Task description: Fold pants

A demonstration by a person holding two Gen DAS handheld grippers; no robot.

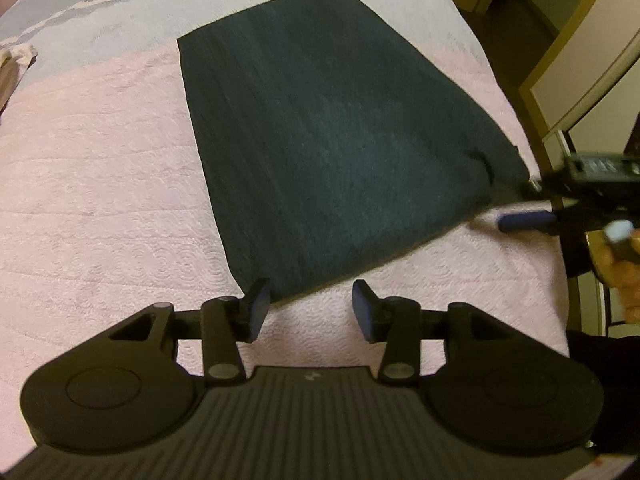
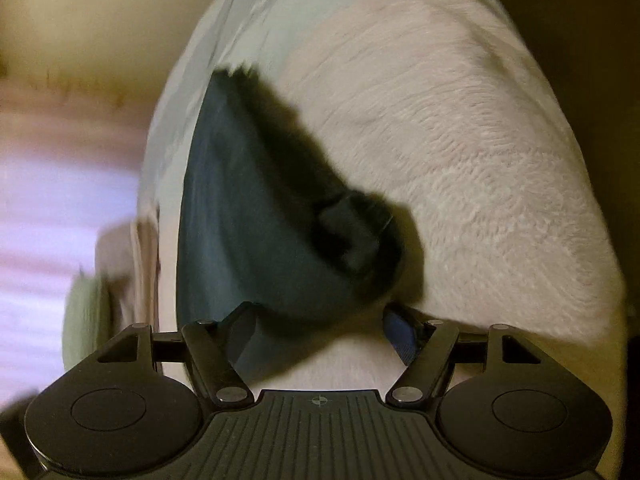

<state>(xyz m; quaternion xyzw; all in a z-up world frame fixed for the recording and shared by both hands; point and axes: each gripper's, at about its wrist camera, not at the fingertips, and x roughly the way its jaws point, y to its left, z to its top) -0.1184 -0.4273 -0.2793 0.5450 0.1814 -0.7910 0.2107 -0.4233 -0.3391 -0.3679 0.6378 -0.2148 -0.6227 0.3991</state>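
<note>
1. I see the dark pants (image 1: 340,128) lying folded flat on the pink bedspread (image 1: 100,184).
2. My left gripper (image 1: 310,306) is spread, empty, at their near corner.
3. My right gripper (image 2: 320,332) gapes wide, gripping nothing.

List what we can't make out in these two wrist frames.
- Right wrist view: motion blur smears the pants; their fold layers are unreadable.
- Left wrist view: the right gripper is blurred and cut by the frame edge.
- Left wrist view: the left gripper hides the bedspread below it.
</note>
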